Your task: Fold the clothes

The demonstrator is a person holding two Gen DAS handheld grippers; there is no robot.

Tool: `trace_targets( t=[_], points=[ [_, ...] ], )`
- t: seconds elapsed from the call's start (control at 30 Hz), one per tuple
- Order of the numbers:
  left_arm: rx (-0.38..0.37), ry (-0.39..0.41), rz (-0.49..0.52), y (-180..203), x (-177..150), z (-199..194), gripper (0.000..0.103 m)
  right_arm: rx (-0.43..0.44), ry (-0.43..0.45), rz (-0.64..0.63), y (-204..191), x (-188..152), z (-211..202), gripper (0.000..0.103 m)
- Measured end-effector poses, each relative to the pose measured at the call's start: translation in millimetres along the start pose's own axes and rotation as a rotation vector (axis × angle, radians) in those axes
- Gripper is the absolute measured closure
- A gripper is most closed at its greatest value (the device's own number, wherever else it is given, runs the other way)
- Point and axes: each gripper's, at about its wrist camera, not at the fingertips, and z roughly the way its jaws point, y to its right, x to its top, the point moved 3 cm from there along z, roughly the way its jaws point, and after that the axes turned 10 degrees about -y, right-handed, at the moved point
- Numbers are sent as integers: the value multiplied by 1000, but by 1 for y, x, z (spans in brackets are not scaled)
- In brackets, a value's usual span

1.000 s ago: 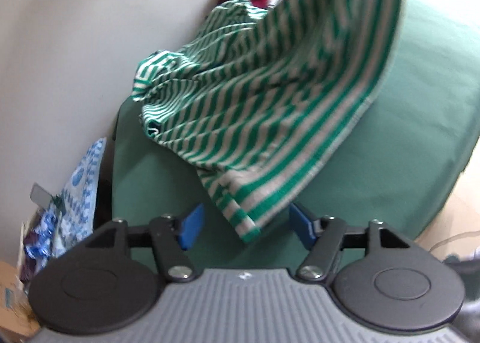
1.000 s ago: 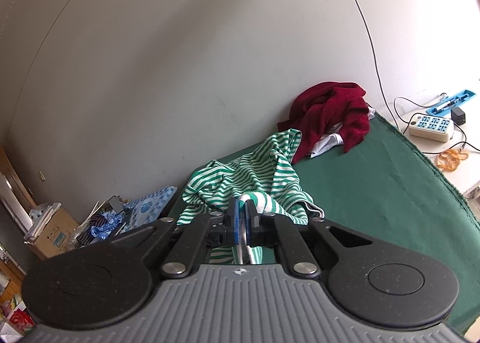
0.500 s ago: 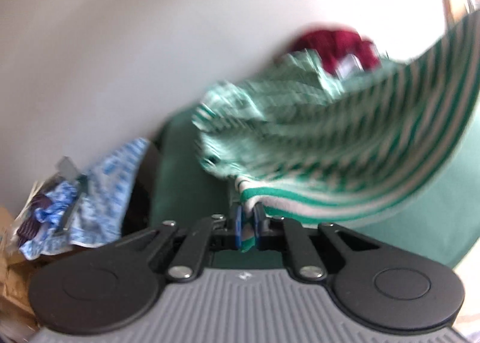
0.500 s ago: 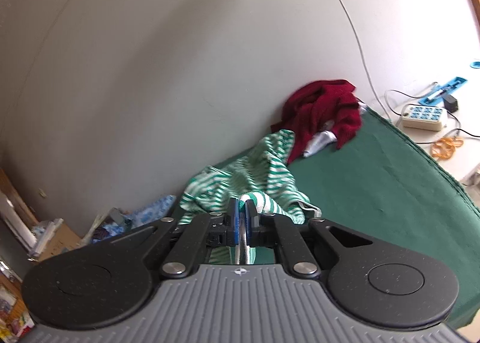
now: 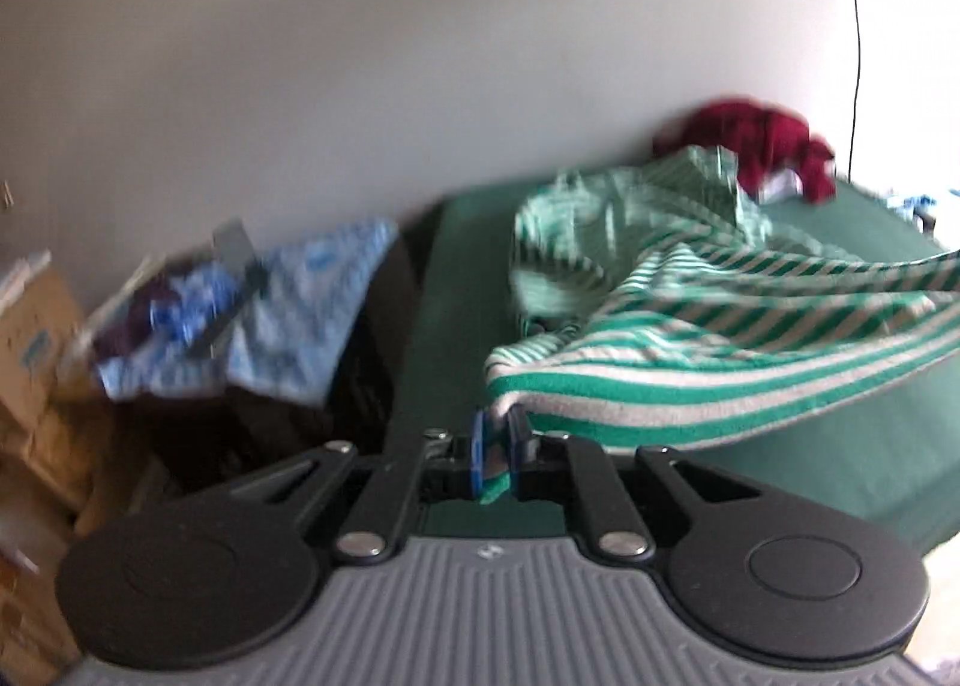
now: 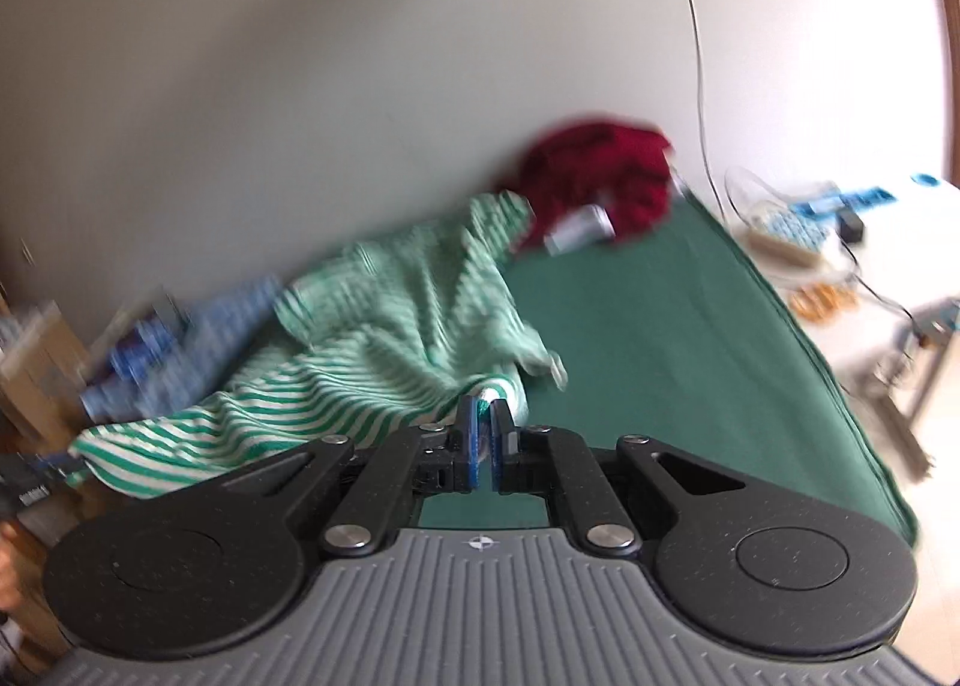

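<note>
Your left gripper (image 5: 497, 449) is now clamping the hem of the green-striped garment (image 5: 708, 350): a second ago its jaws were standing wide with the hem dangling between them, now they're nearly closed with a fold of stripe pinched in. Your right gripper (image 6: 483, 440) is holding as before, jaws almost fully closed on another bit of the same garment's edge (image 6: 501, 386). So you're carrying it at two points, and the cloth is stretching as a band between them while the rest is bunching on the green-covered counter (image 6: 690, 362) toward its far edge by the wall. The dark red garment (image 6: 600, 176) is lying in a heap at the counter's far corner, untouched. The left view is rising and levelling versus a second ago, so you're lifting that side. My read: you're setting up to spread the garment flat, with no fold made yet. Both views are blurring, so I can't judge how deep either pinch is sitting.
</note>
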Motion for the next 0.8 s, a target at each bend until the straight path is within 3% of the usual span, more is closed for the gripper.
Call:
trace_targets(
  t=[0.07,0.13,0.17,0.3,0.4,0.5,0.57,0.6,0.67,0.7,0.77,0.8],
  points=[
    [-16,-18,-2,3,-7,-5,93,40,-24,3,-2,-8,-8,100],
    [-20,-34,11,5,-11,-8,95,3,-42,-73,-12,-15,-15,100],
    [-19,-44,21,7,-14,-9,102,-29,-64,-109,-15,-19,-14,100],
    [21,-145,0,-3,-30,16,103,-92,-200,-155,-11,-45,7,100],
    [21,-177,-38,-14,-37,19,103,-130,-288,-184,-7,-64,21,100],
    [-1,-192,8,-6,-38,24,103,-224,-416,-276,-4,-87,48,100],
    [-35,-188,58,11,-36,28,96,-292,-482,-298,2,-95,61,99],
    [-30,-176,95,20,-35,32,84,-311,-485,-284,5,-93,64,99],
    [-29,-172,138,34,-37,45,70,-273,-404,-190,9,-75,61,97],
    [-34,-182,146,38,-39,55,62,-253,-363,-144,12,-66,59,88],
    [-55,-222,132,39,-39,76,57,-233,-305,-65,17,-52,65,68],
    [-63,-242,126,38,-40,86,47,-240,-291,-38,19,-48,74,68]
  ],
)
